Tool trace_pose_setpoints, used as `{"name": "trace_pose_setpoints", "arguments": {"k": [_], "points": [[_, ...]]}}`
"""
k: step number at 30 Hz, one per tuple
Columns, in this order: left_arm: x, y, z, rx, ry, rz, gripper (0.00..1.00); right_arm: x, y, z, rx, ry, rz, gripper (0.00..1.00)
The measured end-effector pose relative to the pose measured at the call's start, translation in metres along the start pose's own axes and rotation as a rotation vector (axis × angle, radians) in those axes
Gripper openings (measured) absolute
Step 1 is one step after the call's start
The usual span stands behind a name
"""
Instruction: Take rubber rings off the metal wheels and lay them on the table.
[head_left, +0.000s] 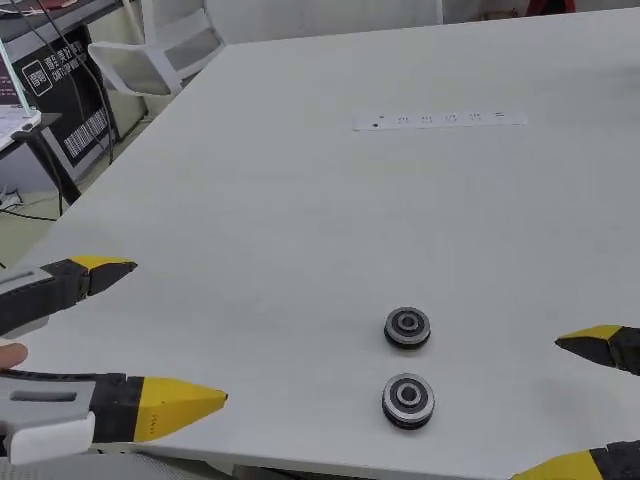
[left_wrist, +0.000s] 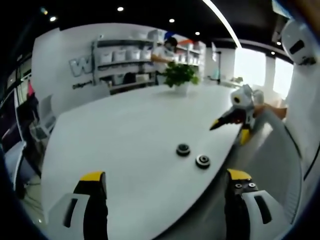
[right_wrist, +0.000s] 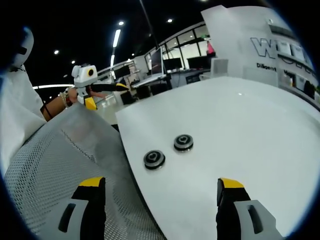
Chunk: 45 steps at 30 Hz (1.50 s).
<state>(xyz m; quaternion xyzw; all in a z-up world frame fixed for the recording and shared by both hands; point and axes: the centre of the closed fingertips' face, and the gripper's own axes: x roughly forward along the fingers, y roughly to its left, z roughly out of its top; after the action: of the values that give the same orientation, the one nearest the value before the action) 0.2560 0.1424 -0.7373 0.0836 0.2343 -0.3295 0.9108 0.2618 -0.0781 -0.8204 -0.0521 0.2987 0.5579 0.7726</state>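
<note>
Two metal wheels sit one behind the other close to the near edge of a white table (head_left: 300, 200), right of its middle. The near wheel (head_left: 408, 400) lies just inside that edge and the far wheel (head_left: 407, 327) just beyond it, the two close together but not touching. Each has a dark rubber ring (head_left: 387, 402) around its bright hub; neither ring is off.

The left gripper (head_left: 178, 332) hovers over the near left part of the table, its yellow-tipped jaws spread wide and holding nothing. The right gripper (head_left: 540, 410) comes in at the near right corner, its jaws likewise wide apart and empty. The wheels lie between the two tools, nearer the right one, and neither tool touches them.

In the left gripper view the near wheel (left_wrist: 202, 161) and far wheel (left_wrist: 183, 149) lie ahead between that gripper's jaws, with the right gripper (left_wrist: 235, 117) beyond the table's edge. The right gripper view shows both wheels (right_wrist: 154, 159) (right_wrist: 183, 142) by the same edge.

A socket strip (head_left: 440, 120) is set into the table towards its far edge. A white chair (head_left: 150, 60) stands past the far left corner, and a potted plant (left_wrist: 180, 75) stands at the table's far end.
</note>
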Motion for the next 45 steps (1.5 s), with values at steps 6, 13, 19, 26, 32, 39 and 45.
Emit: {"name": "trace_pose_setpoints", "arguments": {"k": [6, 13, 19, 26, 32, 39, 45], "points": [[0.009, -0.011, 0.009, 0.041, 0.005, -0.048, 0.98, 0.004, -0.002, 0.004, -0.008, -0.003, 0.006, 0.9], [0.023, -0.018, 0.017, 0.082, 0.012, -0.096, 0.96, 0.009, -0.003, 0.009, -0.025, -0.009, 0.021, 0.86], [0.035, -0.026, 0.022, 0.119, 0.02, -0.147, 0.95, 0.016, 0.0, 0.013, -0.045, -0.012, 0.047, 0.82], [0.055, -0.045, 0.029, 0.152, 0.015, -0.226, 0.89, 0.025, 0.002, 0.015, -0.084, -0.003, 0.079, 0.75], [0.071, -0.06, 0.034, 0.191, 0.017, -0.282, 0.87, 0.032, 0.005, 0.018, -0.116, -0.006, 0.104, 0.7], [0.091, -0.083, 0.041, 0.237, -0.005, -0.354, 0.76, 0.04, 0.003, 0.024, -0.144, -0.017, 0.123, 0.63], [0.104, -0.091, 0.04, 0.259, -0.001, -0.393, 0.7, 0.046, 0.005, 0.022, -0.166, -0.017, 0.145, 0.58]]}}
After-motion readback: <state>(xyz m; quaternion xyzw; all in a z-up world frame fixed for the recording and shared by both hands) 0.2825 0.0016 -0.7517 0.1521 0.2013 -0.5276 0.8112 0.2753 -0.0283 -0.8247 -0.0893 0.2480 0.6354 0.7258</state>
